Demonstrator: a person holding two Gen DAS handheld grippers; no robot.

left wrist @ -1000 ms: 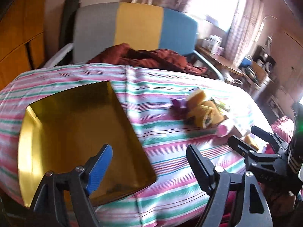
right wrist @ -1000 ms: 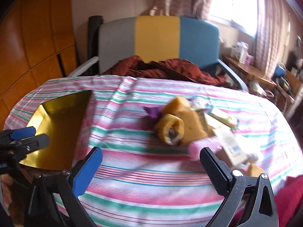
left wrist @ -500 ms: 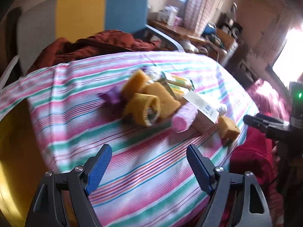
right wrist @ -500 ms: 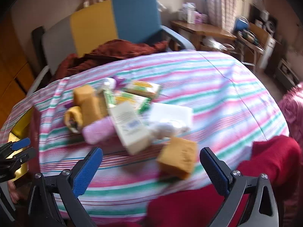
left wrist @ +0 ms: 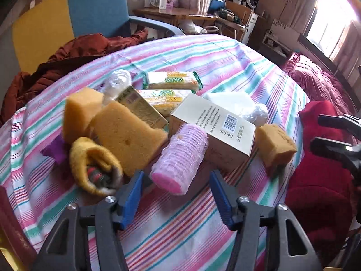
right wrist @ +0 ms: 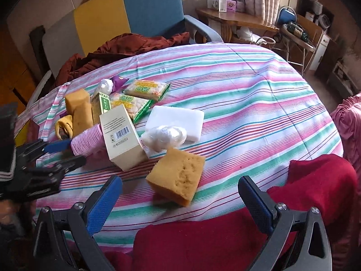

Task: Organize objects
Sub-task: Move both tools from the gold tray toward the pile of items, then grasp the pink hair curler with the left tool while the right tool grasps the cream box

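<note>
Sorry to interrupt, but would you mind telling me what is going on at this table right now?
A person with a gripper in each hand is sorting a pile of items on a striped tablecloth. The left gripper is at the pink roller; its jaws have just been closing, with the roller's near end between them, not visibly clamped. The right gripper hangs open over a lone sponge. Boxes, snack packs and more sponges lie untouched.

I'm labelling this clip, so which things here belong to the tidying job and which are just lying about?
For the job:
pink roller
sponge
cream box
noodle packs
white block
rolled yellow sock
left tongs, right tongs

Just lying about:
armchair
brown jacket
red cloth
side desk
</note>
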